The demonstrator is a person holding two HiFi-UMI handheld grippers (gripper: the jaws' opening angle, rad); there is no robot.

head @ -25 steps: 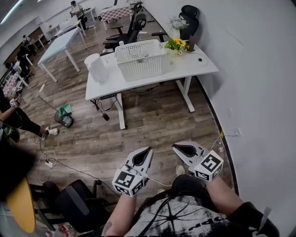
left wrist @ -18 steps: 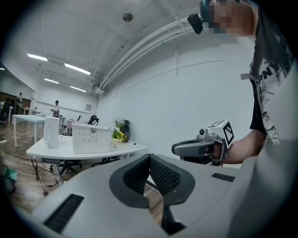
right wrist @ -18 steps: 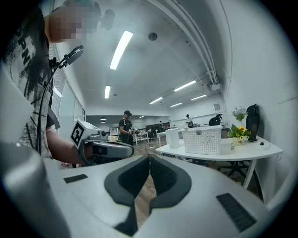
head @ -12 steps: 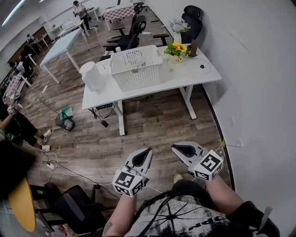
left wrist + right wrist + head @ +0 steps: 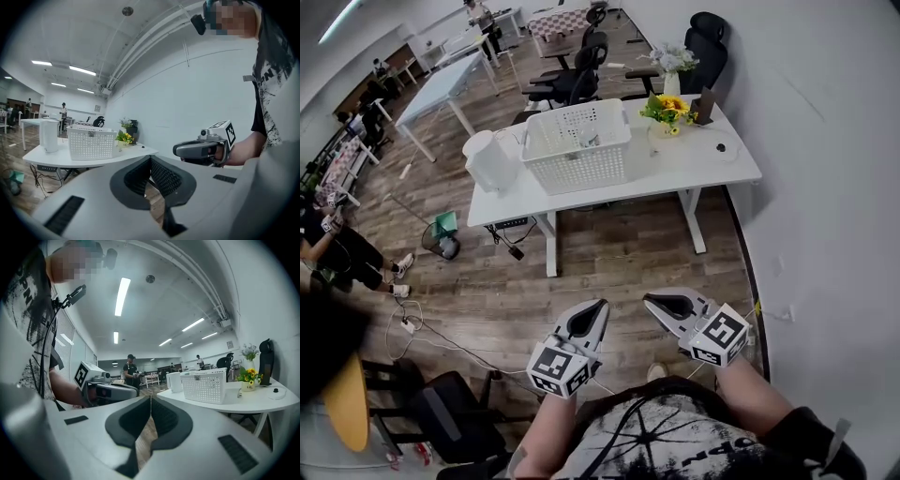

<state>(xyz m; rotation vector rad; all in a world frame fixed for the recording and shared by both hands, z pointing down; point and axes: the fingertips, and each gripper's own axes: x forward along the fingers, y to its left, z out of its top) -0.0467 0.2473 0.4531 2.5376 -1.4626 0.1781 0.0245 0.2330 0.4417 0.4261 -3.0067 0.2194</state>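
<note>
1. A white perforated plastic basket (image 5: 577, 142) stands near the middle of a long white bench (image 5: 712, 169). Its long axis runs along the bench's length, from the left end toward the right end. Something small lies inside it, too small to tell.
2. Just beside the basket, at the bench's left end, stands a white cylindrical jug (image 5: 490, 161). Toward the right end sits a small pot of yellow flowers (image 5: 667, 111). A white vase of pale flowers (image 5: 672, 80) stands at the far right corner, with a black office chair (image 5: 710, 37) behind it.
3. Both tools are held low over the brown wooden floor (image 5: 609, 253), well apart from the bench's near edge. The basket lies ahead of them and a little to the left.
4. The left tool (image 5: 600, 305) is pressed together tip to tip, with nothing between its jaws. In the left gripper view only floor shows through the gap behind the tips, and the basket (image 5: 91, 142) stands off to the left.
5. The right tool (image 5: 649, 300) is likewise pressed together and empty. In the right gripper view the basket (image 5: 206, 385) stands off to the right.
6. The two tools angle inward toward one another, their tips near but apart. Judged from the head view, the left tool is the nearer to the basket by a shade.
</note>
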